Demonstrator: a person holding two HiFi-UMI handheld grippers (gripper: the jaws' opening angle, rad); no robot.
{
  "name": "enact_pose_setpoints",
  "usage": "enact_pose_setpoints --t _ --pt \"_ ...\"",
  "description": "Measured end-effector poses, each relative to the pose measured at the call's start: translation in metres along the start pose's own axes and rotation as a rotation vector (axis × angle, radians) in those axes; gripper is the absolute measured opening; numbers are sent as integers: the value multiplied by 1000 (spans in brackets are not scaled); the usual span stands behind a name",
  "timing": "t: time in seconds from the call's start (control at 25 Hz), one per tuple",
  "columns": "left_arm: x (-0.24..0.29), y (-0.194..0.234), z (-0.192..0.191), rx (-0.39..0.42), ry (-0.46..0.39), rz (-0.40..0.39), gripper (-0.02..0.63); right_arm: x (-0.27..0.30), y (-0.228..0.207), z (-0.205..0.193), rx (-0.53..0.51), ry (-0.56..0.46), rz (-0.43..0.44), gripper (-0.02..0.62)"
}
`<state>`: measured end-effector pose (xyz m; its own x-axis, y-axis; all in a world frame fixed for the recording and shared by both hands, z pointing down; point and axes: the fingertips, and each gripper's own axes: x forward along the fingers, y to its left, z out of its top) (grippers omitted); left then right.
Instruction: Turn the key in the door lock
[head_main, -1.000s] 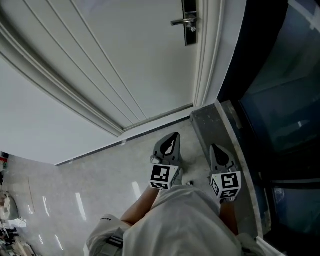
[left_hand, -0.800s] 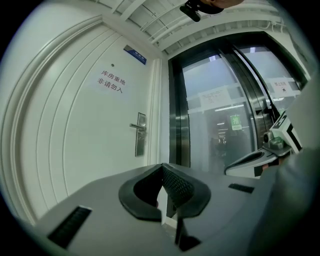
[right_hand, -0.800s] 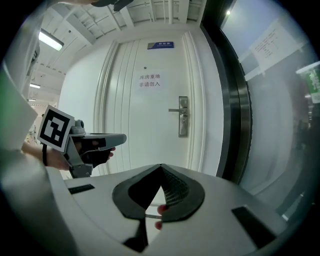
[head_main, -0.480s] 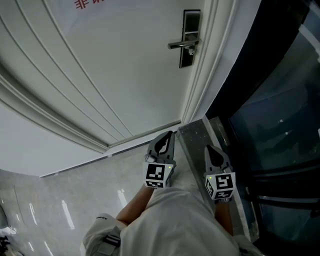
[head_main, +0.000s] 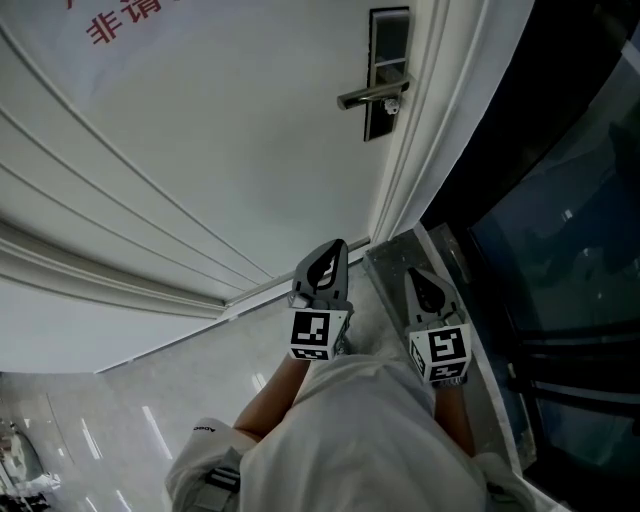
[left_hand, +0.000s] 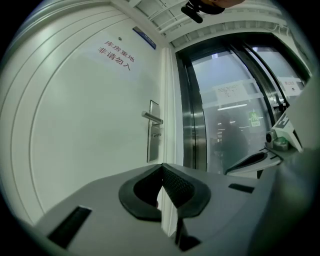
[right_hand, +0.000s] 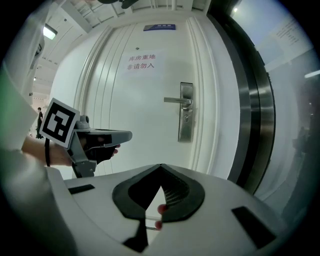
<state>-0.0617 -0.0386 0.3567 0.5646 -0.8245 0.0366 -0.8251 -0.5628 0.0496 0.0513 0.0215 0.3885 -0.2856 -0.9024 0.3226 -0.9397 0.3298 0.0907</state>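
1. Now the lock sits lower and larger in the head view than a second ago. The person is closing on the door, and both grippers come along.
2. The left gripper has its jaws closed tip to tip, with nothing between them.
3. The right gripper is likewise closed. Small red specks show in the slit behind its tips, and I cannot tell what they are.
4. The lock is well apart from both grippers, up ahead under the handle. Whether a key sits in it is too small to tell.
5. So this is the approach. No turning is begun, and a gripper likely needs raising to the lock.
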Motion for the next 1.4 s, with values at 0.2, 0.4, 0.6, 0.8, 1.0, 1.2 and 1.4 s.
enact_pose_setpoints --t 0.2,0.4,0.6,0.8,1.0,1.2,1.4 --pt "19 9 -4 3 15 -6 6 24 -5 -3 -25 24 14 -8" --pt "40 21 -1 16 20 36 6 52 -31 1 -15 15 26 -8" --pt "64 30 9 23 19 83 6 89 -59 18 -40 -5 61 -8" --pt "88 45 22 30 9 133 6 124 -73 51 -83 -45 94 -8" --pt "105 54 30 41 9 175 6 151 -81 79 -356 -57 54 -8" --pt "115 55 43 70 -11 189 6 170 -97 120 -662 -106 0 -8" --pt "116 60 48 69 -26 235 6 180 -101 147 -918 -122 -11 -8"
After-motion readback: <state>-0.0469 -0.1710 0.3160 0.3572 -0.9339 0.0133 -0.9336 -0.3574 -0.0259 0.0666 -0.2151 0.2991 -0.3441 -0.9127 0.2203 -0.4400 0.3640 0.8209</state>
